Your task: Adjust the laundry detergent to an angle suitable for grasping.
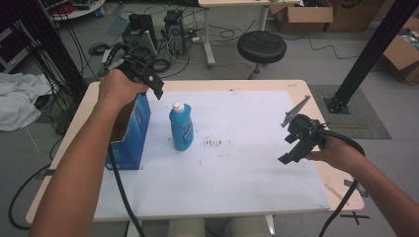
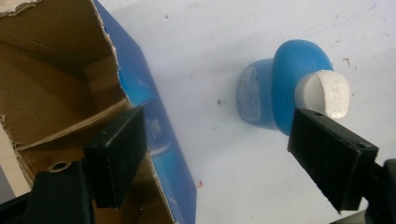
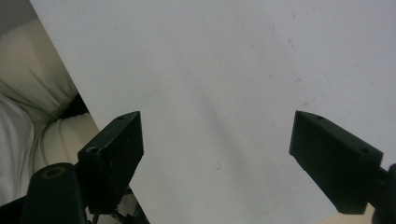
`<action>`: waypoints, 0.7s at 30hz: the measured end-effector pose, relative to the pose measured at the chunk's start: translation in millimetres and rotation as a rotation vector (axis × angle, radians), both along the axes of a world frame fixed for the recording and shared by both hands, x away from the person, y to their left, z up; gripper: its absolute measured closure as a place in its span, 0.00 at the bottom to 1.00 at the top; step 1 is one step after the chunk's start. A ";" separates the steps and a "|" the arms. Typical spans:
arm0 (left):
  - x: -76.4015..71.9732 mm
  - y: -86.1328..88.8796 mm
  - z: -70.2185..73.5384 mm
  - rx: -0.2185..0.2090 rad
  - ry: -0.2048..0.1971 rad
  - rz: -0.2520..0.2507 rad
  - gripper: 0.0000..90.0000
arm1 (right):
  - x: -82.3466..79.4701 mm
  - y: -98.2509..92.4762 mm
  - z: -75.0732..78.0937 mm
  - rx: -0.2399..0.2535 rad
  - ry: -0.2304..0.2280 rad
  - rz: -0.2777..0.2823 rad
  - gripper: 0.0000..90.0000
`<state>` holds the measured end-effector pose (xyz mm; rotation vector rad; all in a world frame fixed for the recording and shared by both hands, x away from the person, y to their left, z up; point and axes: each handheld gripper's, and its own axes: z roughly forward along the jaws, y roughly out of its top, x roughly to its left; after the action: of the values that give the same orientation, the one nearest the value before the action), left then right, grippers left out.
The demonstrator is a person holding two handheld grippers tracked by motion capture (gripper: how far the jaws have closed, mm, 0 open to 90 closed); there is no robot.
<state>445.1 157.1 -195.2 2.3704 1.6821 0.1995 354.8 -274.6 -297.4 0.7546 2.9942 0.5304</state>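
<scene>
A blue bottle [image 1: 181, 127] with a white cap [image 1: 178, 106] stands upright on the white sheet [image 1: 237, 163], just right of an open blue cardboard box [image 1: 129, 132]. My left gripper [image 1: 157, 89] hovers above the box's far right corner, open and holding nothing. In the left gripper view that left gripper [image 2: 219, 154] looks down between the box [image 2: 70, 93] and the bottle [image 2: 280, 93], whose cap [image 2: 323, 93] lies near the right jaw. At the sheet's right side my right gripper [image 1: 292, 150] is held open above bare sheet [image 3: 210, 93]; the right gripper [image 3: 215, 158] has nothing between its jaws.
The box's inside [image 2: 46, 60] is brown, with a torn rim. Small dark marks [image 1: 212, 143] dot the sheet's middle. Beyond the table stand a black stool [image 1: 261, 47], computer cases [image 1: 175, 29] and cables. A black post [image 1: 365, 54] rises at the right.
</scene>
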 end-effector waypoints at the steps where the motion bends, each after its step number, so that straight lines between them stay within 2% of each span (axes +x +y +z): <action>1: -0.3 0.3 0.5 0.000 -0.002 -0.001 0.23 | -0.1 0.0 0.4 -0.001 -0.001 0.003 0.19; 21: -9.3 -3.2 3.4 0.007 -0.015 0.002 0.23 | -1.0 2.1 1.8 -0.001 -0.005 0.009 0.19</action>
<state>435.9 153.8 -191.8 2.3662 1.6800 0.2236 353.8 -272.5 -295.6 0.7399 2.9946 0.5306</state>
